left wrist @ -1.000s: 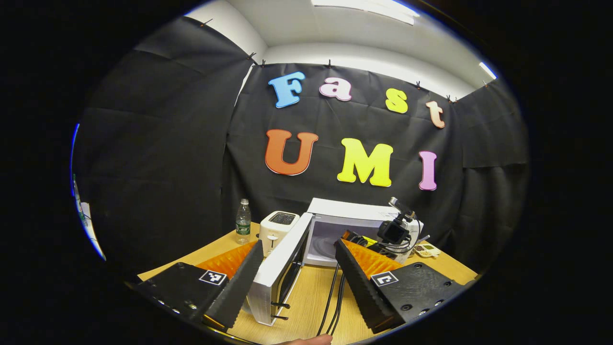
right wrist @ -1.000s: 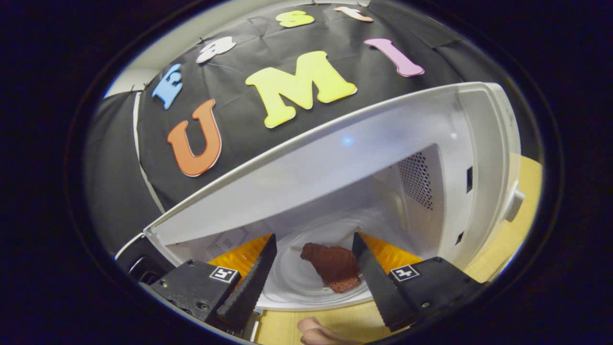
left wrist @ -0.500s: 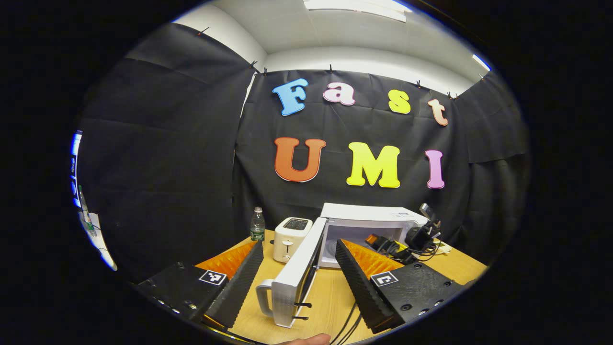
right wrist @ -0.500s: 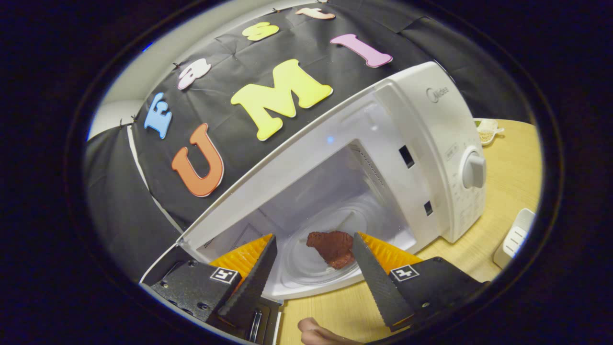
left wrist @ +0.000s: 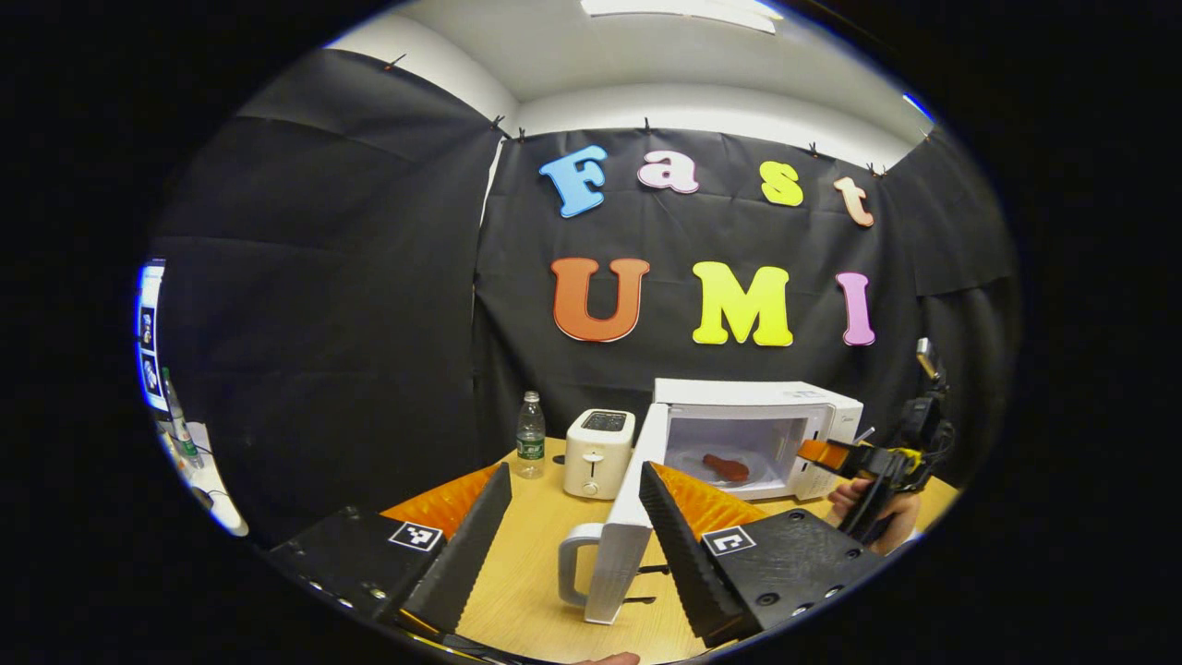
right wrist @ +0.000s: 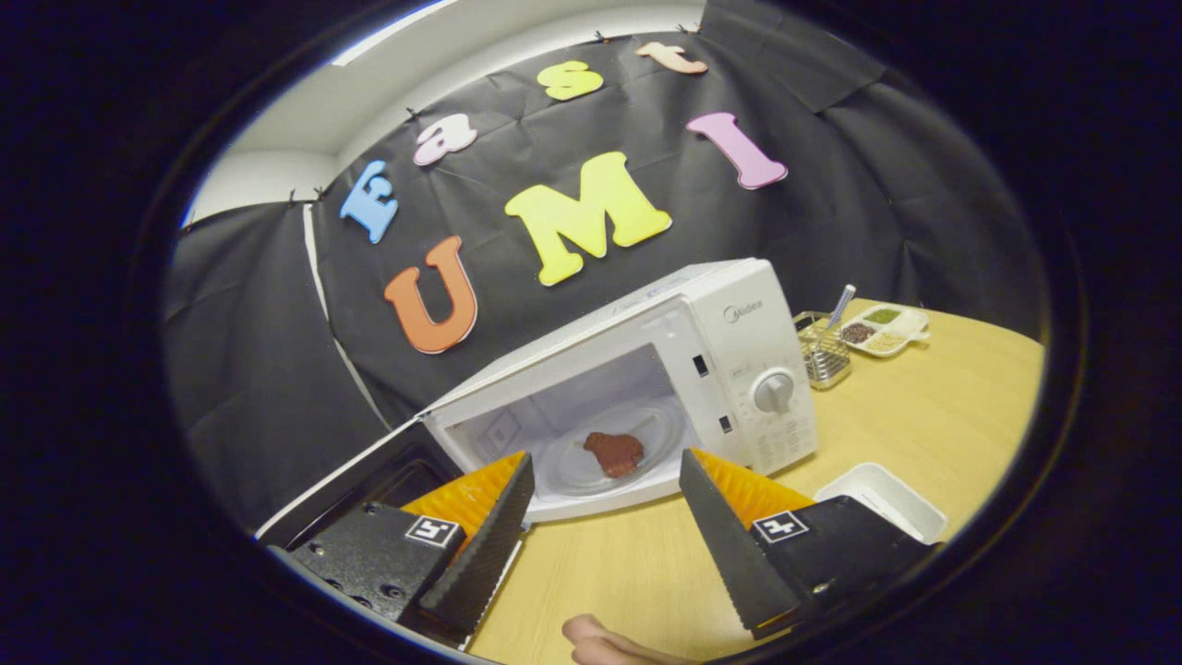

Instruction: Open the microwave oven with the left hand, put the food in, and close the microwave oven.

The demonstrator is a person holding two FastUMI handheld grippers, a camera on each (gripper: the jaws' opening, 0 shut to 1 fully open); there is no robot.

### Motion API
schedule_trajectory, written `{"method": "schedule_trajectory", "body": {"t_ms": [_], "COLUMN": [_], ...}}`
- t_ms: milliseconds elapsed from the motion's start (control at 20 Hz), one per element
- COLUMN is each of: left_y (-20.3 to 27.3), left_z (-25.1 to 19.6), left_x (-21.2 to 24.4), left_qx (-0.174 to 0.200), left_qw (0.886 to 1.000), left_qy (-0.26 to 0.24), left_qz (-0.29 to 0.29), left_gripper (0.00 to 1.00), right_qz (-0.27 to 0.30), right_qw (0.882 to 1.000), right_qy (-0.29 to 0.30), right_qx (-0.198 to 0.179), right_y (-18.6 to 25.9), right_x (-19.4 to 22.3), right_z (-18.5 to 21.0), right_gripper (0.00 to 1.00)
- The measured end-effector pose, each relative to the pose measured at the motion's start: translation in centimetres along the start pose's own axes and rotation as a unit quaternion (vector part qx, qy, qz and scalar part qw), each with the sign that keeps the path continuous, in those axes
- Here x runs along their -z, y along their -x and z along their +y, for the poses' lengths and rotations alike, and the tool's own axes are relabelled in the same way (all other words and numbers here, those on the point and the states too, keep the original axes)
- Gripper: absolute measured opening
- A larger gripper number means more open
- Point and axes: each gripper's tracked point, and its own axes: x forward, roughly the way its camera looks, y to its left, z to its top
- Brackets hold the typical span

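Observation:
The white microwave (left wrist: 762, 406) stands at the back of the table with its door (left wrist: 621, 540) swung wide toward me. A brown piece of food (left wrist: 725, 467) lies on the glass turntable inside. My left gripper (left wrist: 572, 476) is open, and the door's edge and handle (left wrist: 571, 565) show between its fingers, ungripped. My right gripper (left wrist: 829, 454) hovers at the microwave's right front, held by a hand (left wrist: 863, 503). In the right gripper view the right gripper (right wrist: 607, 460) is open and empty, set back from the oven's mouth, with the food (right wrist: 614, 453) on the turntable (right wrist: 572, 471) ahead.
A white toaster (left wrist: 598, 453) and a water bottle (left wrist: 529, 446) stand left of the microwave. Right of the microwave (right wrist: 748, 369) are a wire basket (right wrist: 822, 356), a divided dish (right wrist: 877, 328) and a white tray (right wrist: 882, 499). The open door (right wrist: 369, 480) juts out at the left.
My right gripper has drawn back out of the microwave, leaving the food on the turntable. The left gripper has pulled away, so the door and oven look smaller.

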Motion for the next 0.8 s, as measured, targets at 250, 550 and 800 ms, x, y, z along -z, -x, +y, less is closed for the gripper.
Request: {"method": "schedule_trajectory", "body": {"t_ms": [250,550,800], "left_y": [1.8,2.3,1.7], "left_z": [-1.9,-0.4,1.9], "left_x": [-0.2,0.3,1.4], "left_qx": [0.032,0.011,-0.007], "left_qw": [0.999,1.000,1.000], "left_qy": [-0.025,-0.012,0.000], "left_qz": [0.003,-0.001,0.010], "left_gripper": [0.38,0.01,0.02], "right_qz": [0.010,-0.047,-0.088], "right_qw": [0.999,0.990,0.986], "right_qy": [0.043,0.132,0.145], "right_qx": [-0.016,-0.018,-0.001], "right_y": [8.9,20.2,27.4], "right_x": [-2.9,-11.3,-16.2], "right_z": [-1.8,-4.5,-6.9], "right_gripper": [1.00,0.89,0.89]}}
